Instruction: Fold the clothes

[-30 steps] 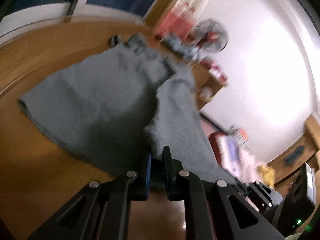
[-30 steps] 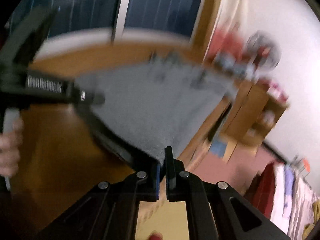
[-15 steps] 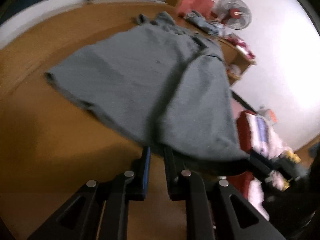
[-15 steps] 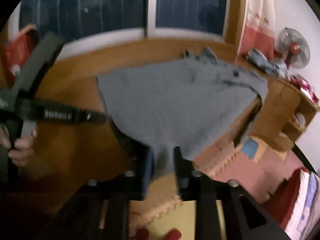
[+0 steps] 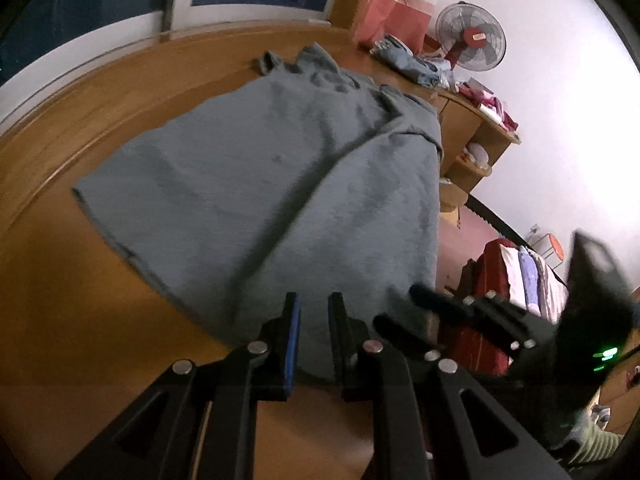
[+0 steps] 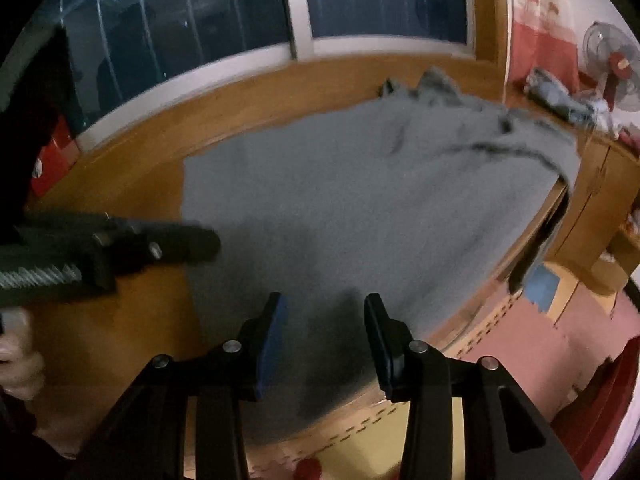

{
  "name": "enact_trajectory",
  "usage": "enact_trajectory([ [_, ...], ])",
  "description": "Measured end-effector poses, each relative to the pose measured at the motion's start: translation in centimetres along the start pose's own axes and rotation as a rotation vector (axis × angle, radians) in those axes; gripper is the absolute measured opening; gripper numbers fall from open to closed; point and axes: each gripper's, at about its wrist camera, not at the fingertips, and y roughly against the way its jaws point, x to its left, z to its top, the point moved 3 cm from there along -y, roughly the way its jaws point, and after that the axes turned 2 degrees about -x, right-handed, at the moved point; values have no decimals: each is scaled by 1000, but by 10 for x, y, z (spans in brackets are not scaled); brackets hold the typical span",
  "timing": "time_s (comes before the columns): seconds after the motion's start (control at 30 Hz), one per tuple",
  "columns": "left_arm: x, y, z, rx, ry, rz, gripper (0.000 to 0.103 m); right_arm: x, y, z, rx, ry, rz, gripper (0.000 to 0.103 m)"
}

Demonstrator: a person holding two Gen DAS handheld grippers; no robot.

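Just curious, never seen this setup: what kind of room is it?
Probably a bedroom or living room in a home: a standing fan, shelves with odds and ends, and a grey garment spread on a wooden table.

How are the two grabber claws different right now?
The right gripper has its jaws wide apart, while the left gripper shows only a narrow gap. In the right wrist view the left gripper comes in from the side over the grey garment's edge. Neither pinches the cloth. Both are black with a blue pad.
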Motion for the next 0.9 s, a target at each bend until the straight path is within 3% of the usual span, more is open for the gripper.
enact_trajectory([
  [0.37, -49, -53, 40, -6, 119, 82, 12, -140, 22, 45, -44, -7, -6, 42],
  [0.63, -81, -95, 77, -65, 245, 236, 12, -263, 37, 83, -29, 48, -9, 43],
  [0.9, -80, -127, 96, -36, 341, 335, 12, -364, -16, 168, -62, 40, 4, 43],
])
